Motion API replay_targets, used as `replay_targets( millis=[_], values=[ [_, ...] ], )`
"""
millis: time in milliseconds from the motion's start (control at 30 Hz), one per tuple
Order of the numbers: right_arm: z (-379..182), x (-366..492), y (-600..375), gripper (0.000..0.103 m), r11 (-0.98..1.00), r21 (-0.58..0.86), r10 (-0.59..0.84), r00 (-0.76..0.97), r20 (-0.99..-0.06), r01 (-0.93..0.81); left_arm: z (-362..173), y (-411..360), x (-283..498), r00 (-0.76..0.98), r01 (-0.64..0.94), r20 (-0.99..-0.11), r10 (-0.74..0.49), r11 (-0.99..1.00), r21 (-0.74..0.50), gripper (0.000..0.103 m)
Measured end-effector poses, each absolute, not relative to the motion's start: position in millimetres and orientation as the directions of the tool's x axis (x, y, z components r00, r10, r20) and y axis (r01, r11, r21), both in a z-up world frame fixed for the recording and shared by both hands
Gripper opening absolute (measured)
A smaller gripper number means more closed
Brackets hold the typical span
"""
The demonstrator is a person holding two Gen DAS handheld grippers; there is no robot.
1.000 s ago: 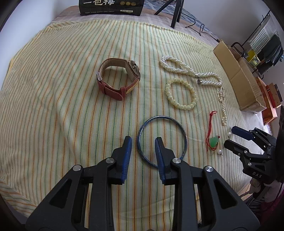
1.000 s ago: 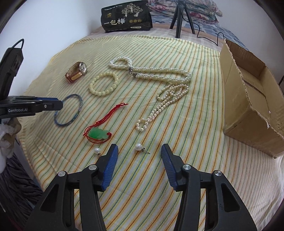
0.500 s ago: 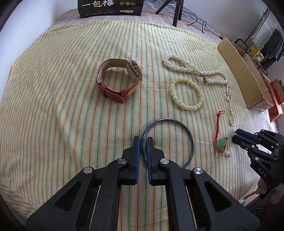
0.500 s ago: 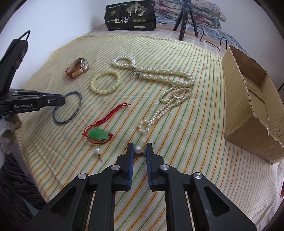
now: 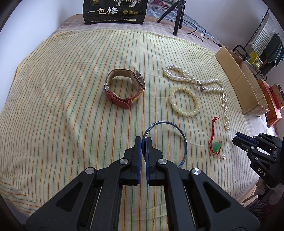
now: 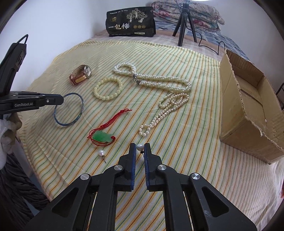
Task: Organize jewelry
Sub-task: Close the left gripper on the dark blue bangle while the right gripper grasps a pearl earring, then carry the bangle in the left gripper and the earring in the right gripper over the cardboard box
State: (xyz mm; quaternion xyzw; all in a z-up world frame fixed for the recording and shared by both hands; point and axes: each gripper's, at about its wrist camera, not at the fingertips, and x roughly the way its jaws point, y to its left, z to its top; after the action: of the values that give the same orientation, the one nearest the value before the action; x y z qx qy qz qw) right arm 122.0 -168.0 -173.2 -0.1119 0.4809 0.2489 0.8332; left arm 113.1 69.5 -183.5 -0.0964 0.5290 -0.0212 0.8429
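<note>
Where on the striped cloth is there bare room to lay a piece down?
Bare: striped cloth left of the red-strapped watch, and between pearl necklace and cardboard box. Crowded: around the green pendant on red cord.

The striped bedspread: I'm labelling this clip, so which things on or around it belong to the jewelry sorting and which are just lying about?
Part of the job:
blue bangle
pearl earring between the right jaws
second pearl earring
jade pendant
bead bracelet
pearl necklace
watch
cardboard box, probably

Just lying about:
black snack bag
tripod
folded quilts
</note>
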Motion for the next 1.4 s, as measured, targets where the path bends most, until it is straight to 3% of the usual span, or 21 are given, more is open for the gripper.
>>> replay_targets(
  millis=[1400],
  values=[
    [-111.0,129.3,-218.4,0.007,0.898,0.050,0.325,0.580,-0.747,-0.438,-84.3,3.2,103.0,0.629,0.118,-0.739,-0.240,0.970,-0.214,0.001]
  ],
)
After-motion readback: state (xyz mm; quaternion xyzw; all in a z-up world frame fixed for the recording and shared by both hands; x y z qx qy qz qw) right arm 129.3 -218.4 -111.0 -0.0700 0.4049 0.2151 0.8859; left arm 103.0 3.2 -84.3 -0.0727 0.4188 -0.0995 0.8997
